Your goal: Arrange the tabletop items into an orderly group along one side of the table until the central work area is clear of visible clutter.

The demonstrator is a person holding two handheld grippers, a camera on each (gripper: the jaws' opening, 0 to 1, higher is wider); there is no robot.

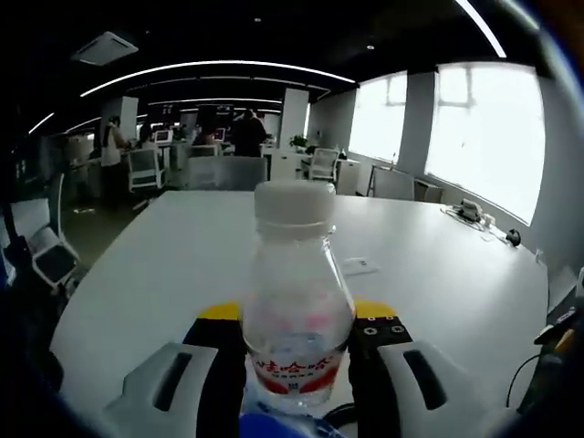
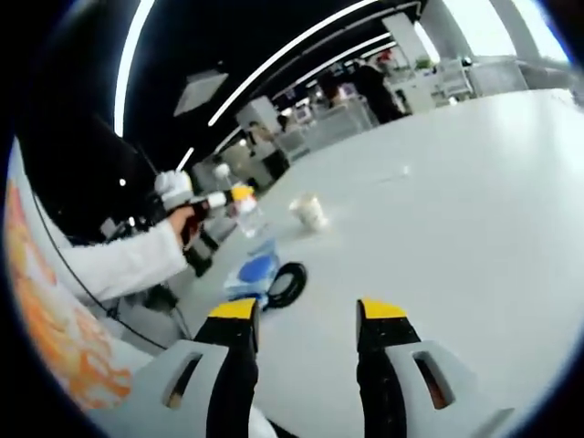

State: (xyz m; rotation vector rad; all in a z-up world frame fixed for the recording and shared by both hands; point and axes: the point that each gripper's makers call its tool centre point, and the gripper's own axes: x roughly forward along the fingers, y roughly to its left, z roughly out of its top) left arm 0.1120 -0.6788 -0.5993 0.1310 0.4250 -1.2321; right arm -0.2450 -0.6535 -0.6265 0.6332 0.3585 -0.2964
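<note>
Between the left gripper's [image 1: 297, 351] jaws, a clear bottle [image 1: 294, 292] stands clenched over the white table [image 1: 438, 265]; the right gripper [image 2: 306, 315] hangs released. Keeping the bottle upright should serve best.

White table [image 2: 474, 182]: pale cup [image 2: 309, 211], blue item [image 2: 255, 271] and black cable coil [image 2: 288, 283] ahead-left of right gripper [image 2: 306, 321]; small card [image 1: 359, 265] beyond left gripper [image 1: 297, 330].

A clear, glossy plastic bottle [image 1: 295, 310] with a matt white plastic cap and a red paper-like label sits on a smooth white tabletop [image 1: 438, 274] with a soft sheen; the left hand-held gripper [image 1: 297, 342] looks like matt plastic
</note>
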